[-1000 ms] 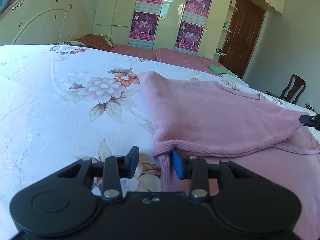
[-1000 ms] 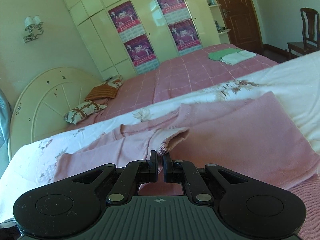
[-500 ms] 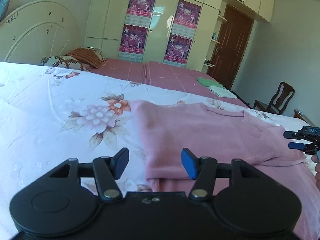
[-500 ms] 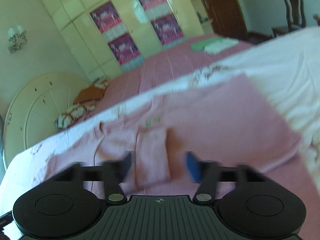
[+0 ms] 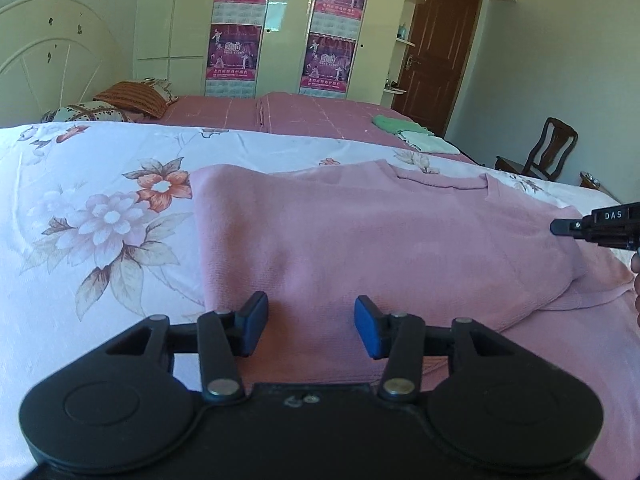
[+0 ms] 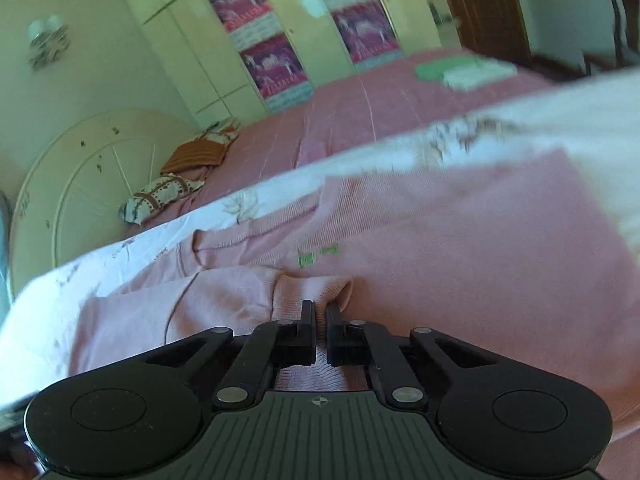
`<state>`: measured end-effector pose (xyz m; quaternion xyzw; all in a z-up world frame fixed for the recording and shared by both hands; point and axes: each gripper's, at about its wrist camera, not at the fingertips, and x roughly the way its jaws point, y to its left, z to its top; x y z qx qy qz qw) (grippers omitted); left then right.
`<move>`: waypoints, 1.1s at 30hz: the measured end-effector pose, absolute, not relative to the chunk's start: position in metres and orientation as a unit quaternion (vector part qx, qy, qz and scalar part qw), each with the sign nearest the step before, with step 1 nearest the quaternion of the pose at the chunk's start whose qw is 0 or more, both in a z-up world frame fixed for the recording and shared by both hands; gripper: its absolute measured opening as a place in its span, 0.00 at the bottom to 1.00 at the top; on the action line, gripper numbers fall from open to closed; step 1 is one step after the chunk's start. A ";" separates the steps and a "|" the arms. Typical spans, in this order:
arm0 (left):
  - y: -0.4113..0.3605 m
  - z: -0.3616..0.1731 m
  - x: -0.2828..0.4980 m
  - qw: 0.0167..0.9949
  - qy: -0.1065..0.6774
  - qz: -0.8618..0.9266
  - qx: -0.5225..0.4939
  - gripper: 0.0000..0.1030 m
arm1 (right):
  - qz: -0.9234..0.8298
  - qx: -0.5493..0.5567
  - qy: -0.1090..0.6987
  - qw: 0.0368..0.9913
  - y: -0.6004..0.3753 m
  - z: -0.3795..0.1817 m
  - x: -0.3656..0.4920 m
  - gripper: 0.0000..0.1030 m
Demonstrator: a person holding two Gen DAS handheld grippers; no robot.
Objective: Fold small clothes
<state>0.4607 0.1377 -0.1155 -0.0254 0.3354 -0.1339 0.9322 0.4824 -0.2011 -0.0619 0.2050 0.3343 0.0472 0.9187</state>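
Observation:
A pink knit sweater [image 5: 360,232] lies spread on the floral bedsheet [image 5: 100,220]. My left gripper [image 5: 312,324] hovers low over its near folded edge. Its blue pads [image 5: 256,320] stand apart and are closing, with fabric under and between them but not pressed. In the right wrist view the sweater [image 6: 460,240] shows a small green mark, and one sleeve is folded across it. My right gripper [image 6: 320,310] is shut on that sleeve's ribbed cuff [image 6: 292,286]. The left wrist view catches the right gripper [image 5: 558,227] at the far right edge, with a bit of the person's hand below it.
Behind the floral sheet is a pink bedspread [image 5: 300,116] with green and white folded clothes [image 5: 404,130] and pillows [image 5: 132,100] by the round headboard [image 5: 48,60]. A wardrobe with posters, a brown door [image 5: 436,48] and a wooden chair [image 5: 548,148] stand beyond.
The left gripper let go of the sweater's corner, shifted right over its edge and opened wider. The right gripper dropped the cuff, opened, then shut again on the flattened cuff.

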 end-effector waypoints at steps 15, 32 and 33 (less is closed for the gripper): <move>0.153 -0.116 0.570 0.933 0.334 -0.129 -0.032 0.48 | 0.026 0.126 0.341 0.931 -0.192 -0.076 0.510 0.03; 0.096 -0.090 0.498 0.940 0.302 -0.162 0.012 0.57 | 0.061 0.106 0.333 0.935 -0.178 -0.056 0.489 0.11; 0.086 -0.094 0.495 0.936 0.307 -0.170 0.016 0.60 | 0.070 0.094 0.326 0.938 -0.170 -0.055 0.484 0.16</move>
